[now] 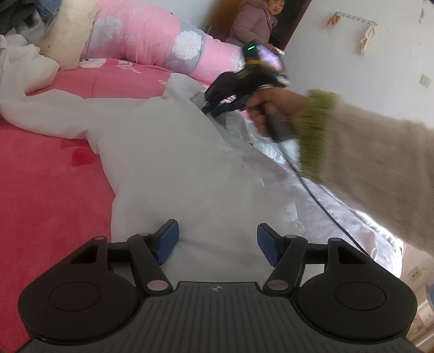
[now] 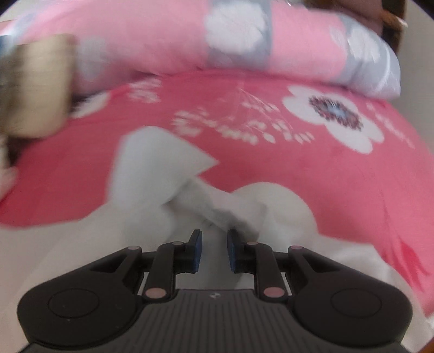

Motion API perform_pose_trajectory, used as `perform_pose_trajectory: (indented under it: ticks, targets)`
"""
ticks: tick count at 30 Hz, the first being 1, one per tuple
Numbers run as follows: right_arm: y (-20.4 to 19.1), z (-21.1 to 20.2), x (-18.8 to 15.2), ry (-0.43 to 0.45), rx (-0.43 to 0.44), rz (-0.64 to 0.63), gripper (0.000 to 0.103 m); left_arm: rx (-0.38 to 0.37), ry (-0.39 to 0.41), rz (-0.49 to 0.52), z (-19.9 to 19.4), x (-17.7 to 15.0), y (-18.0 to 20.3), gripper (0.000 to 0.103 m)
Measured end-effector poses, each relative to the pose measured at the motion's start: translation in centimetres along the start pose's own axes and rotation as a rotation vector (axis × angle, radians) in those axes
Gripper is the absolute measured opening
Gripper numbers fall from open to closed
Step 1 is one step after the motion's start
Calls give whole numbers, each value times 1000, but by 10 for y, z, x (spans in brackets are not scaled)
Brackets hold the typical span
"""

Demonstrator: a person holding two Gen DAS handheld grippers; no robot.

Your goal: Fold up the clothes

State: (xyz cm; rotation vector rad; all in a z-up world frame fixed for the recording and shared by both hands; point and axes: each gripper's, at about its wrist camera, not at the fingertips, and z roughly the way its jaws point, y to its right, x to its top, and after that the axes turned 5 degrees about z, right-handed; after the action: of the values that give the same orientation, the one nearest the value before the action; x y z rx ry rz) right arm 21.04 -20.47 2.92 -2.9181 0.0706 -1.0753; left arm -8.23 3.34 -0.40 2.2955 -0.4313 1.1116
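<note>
White garment (image 1: pixel 173 163) lies spread across the pink bed (image 1: pixel 48 190), a sleeve trailing off to the far left. Silvery lining shows along its right edge.

Left gripper (image 1: pixel 217 242): jaws wide, blue pads apart, nothing between them. It hangs over the near part of the garment; contact with the cloth cannot be told.

Right gripper (image 1: pixel 217 93) in the left view: held in a hand (image 1: pixel 267 108) with a beige sleeve and green cuff, at the far right side of the garment near the collar. Blurred. A black cable (image 1: pixel 320 195) runs from it down over the lining.

Right view, also blurred: right gripper (image 2: pixel 214 251) jaws narrow, a small gap left between the pads. White cloth (image 2: pixel 217 195) bunches just beyond and beneath the tips; whether any is pinched cannot be told. A pointed flap of the garment sticks out far left onto the flowered sheet (image 2: pixel 325 163).

Rolled pink quilt (image 1: pixel 141 35) with white flowers lies along the far side of the bed. A person (image 1: pixel 257 21) in a mauve jacket stands behind it by a dark doorway. White wall (image 1: pixel 366 68) to the right.
</note>
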Motion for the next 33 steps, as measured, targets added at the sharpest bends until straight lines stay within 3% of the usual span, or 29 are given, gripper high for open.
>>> perform_pose_trajectory:
  ticks: [9,15,17,19,20,23,25,28,33]
  targets:
    - [8,56,42,88,-71,52,19,9,0,29,1,-1,1,65]
    - [25,51,56,110,-32,195,21,5,3,27,0,-3,0,65]
    - [39,32,59,146,-11,286,29,5,2,26,0,-2,-2,65]
    - [53,14,61,166,18,361,44,4,3,24,0,-2,-2,65]
    - [59,7,62,164,41,392,45,3,2,23,0,-2,-2,65]
    - [69,2,59,54,206,478,46,-2,3,17,0,-1,-5,65]
    - [66,7,53,-32,269,523,47,-3,3,17,0,-1,-5,65]
    - [57,21,43,-127,276,556,47,-3,3,18,0,-1,-5,65]
    - [51,38,37,-136,299,630,47,-7,5,14,-2,-2,-5,65]
